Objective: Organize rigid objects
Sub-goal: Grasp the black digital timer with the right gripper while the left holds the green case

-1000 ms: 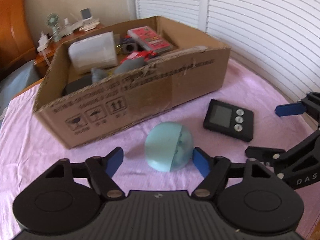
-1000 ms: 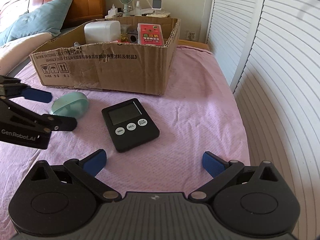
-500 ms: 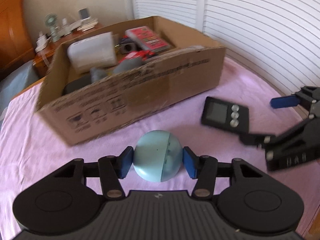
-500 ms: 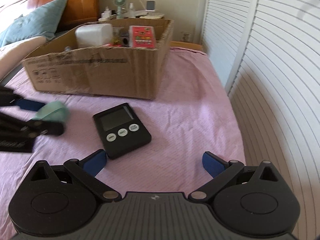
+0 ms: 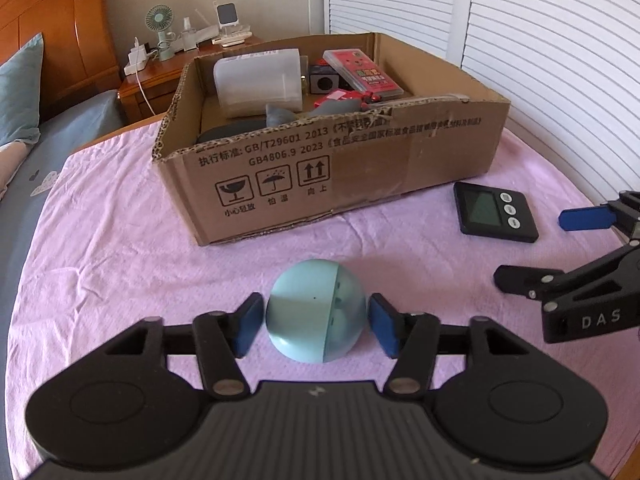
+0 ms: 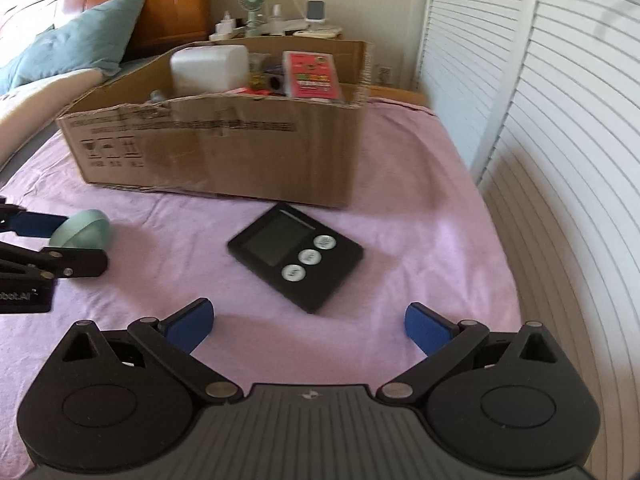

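1. Left hand-held gripper nearest: jaws opening, pale blue ball between the blue pads, thin gaps visible on both sides, so no real grip right now (probably re-seating on the round shell).
2. Ball resting on the pink bedspread, just in front of the cardboard box; straddled at its widest part, likely so it cannot roll off sideways.
3. Right hand-held gripper spread wide, nothing between the pads, hovering low just short of the black timer; looks lined up for a pick, not yet touching.
4. Timer lying flat, face up, buttons toward the right gripper, near the box's front corner (thin, flat body, so edges are the only purchase).
5. Box further back, open top, already holding a white container, red packet and other bits; evidently the collection point.
6. Nightstand clutter behind, not part of the job.
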{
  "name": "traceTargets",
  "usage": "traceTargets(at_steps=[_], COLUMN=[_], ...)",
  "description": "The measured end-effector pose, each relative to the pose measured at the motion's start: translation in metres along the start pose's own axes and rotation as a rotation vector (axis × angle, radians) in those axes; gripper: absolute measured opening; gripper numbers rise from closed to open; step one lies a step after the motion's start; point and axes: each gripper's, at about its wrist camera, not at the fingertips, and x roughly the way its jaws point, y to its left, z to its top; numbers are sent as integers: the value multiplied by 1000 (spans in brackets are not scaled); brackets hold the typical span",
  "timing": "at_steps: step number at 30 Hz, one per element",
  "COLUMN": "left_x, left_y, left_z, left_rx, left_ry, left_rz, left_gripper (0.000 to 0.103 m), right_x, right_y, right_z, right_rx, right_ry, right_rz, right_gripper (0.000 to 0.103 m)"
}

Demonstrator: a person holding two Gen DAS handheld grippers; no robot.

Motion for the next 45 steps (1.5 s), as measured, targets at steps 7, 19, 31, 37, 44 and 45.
traceTargets(at_steps=[7, 19, 31, 37, 44, 45], left_x=[1, -5, -5, -3, -4, -4], left_y=[-1, 13, 28, 27, 25, 26], left_z=[0, -5, -8, -7, -7, -7], left_rx=[50, 23, -7, 19, 49, 41], left_ry=[-14, -14, -13, -14, -4, -1], left_rz=[-31, -40, -39, -49, -54, -55], left_gripper=[66, 52, 52, 52, 52, 52], right_x=[3, 9, 28, 25, 24, 24], right_y=[1, 17, 35, 36, 30, 29], right_z=[3, 10, 36, 40, 40, 41], right_rx=[7, -12, -60, -45, -33, -33], right_ry=[-6, -11, -14, -30, -35, -36], right_rz=[-4, 20, 75, 41, 30, 29], right_gripper=[103, 103, 103, 81, 75, 75])
